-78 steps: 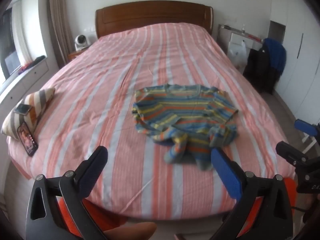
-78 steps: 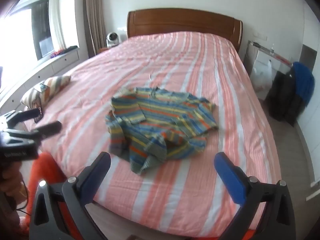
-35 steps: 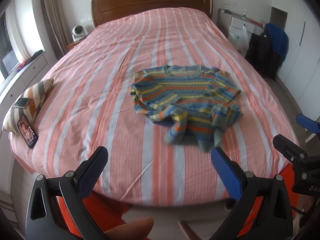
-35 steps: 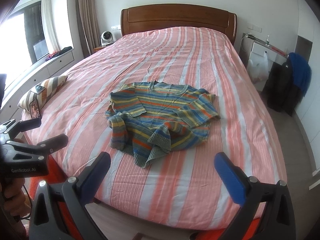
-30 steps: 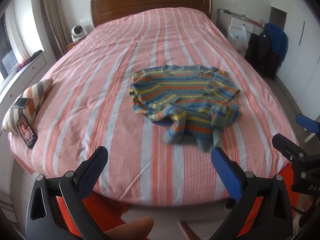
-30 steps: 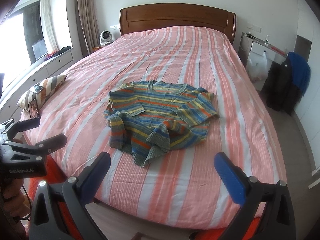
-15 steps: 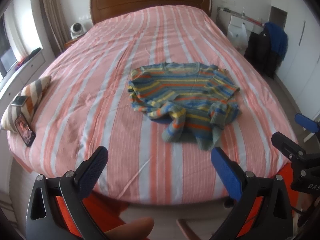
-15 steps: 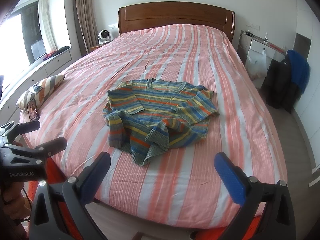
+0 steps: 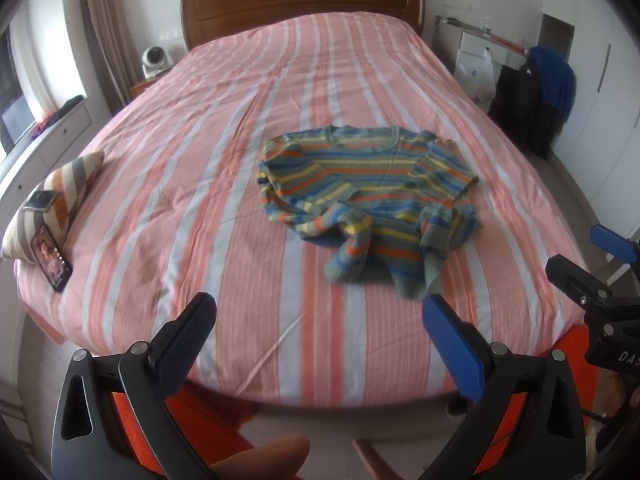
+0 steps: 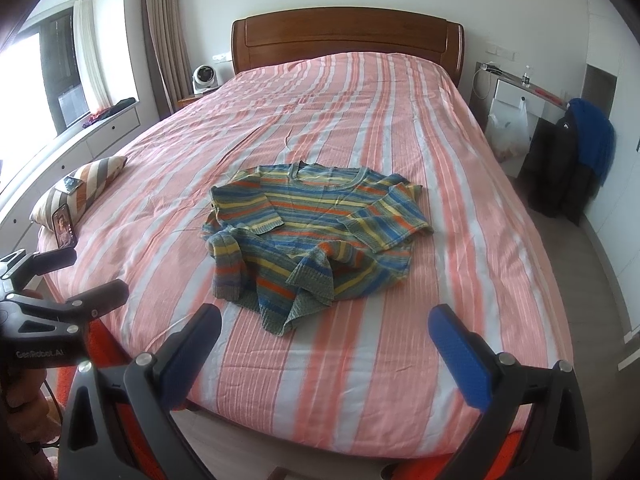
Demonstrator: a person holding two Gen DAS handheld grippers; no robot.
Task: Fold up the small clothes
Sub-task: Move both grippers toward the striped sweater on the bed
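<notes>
A small striped sweater (image 9: pixel 372 196) in blue, yellow and orange lies crumpled on the pink striped bed (image 9: pixel 240 200), neckline toward the headboard, sleeves and hem bunched at its near side. It also shows in the right wrist view (image 10: pixel 316 236). My left gripper (image 9: pixel 320 320) is open and empty above the bed's foot edge, short of the sweater. My right gripper (image 10: pixel 324 324) is open and empty, just short of the sweater's near hem. The left gripper shows at the left in the right wrist view (image 10: pixel 60 280).
A striped pillow (image 9: pixel 56 196) with a phone (image 9: pixel 52 256) leaning on it sits at the bed's left edge. A wooden headboard (image 10: pixel 348 40), a small fan (image 10: pixel 204 76), a desk and a chair with dark clothes (image 10: pixel 572 160) stand around the bed.
Both grippers have drifted slightly closer to the bed and sweater. Both stay open and empty. The sweater has not moved.
</notes>
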